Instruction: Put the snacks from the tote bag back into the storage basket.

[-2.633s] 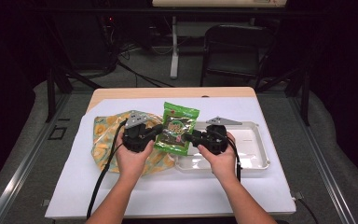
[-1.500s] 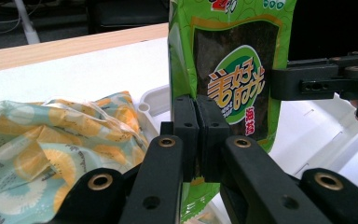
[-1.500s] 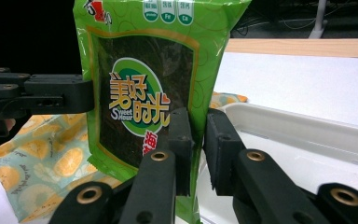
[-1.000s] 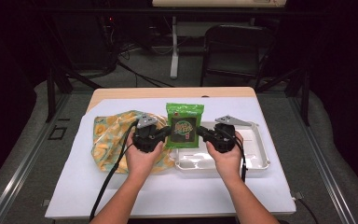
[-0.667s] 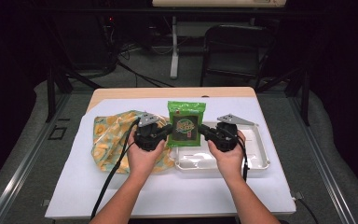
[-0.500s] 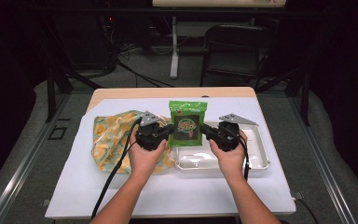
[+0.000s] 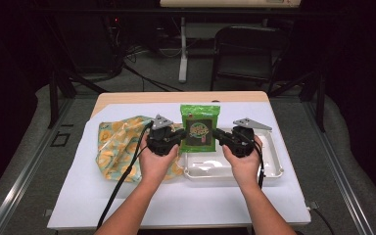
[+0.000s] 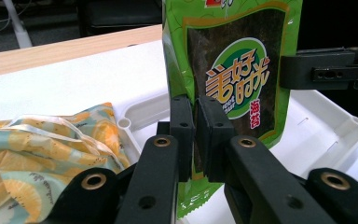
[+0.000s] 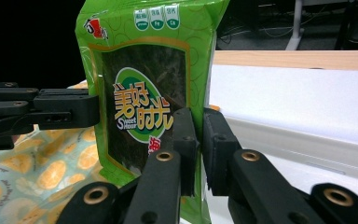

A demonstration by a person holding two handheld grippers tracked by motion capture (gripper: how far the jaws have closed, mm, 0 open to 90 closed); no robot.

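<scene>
A green seaweed snack packet (image 7: 200, 128) stands upright in the air between my two grippers, over the far edge of a white tray (image 7: 274, 166). My left gripper (image 7: 181, 136) pinches the packet's left edge; in the left gripper view its pads (image 8: 182, 133) press the packet (image 8: 233, 84), and these jaws have just been opening slightly with the edge still between them. My right gripper (image 7: 218, 134) pinches the opposite edge; in the right gripper view its jaws (image 9: 199, 144) close on the packet (image 9: 144, 93).
A yellow-and-teal patterned cloth bag (image 7: 117, 147) lies crumpled left of the tray on the white table cover (image 7: 176, 200). A bare wooden strip (image 7: 176, 97) runs along the table's far edge. Chairs and stands lie in the dark beyond.
The packet has gone from tilted and low to upright and slightly higher and to the right. Both hands moved with it, then held nearly still.
</scene>
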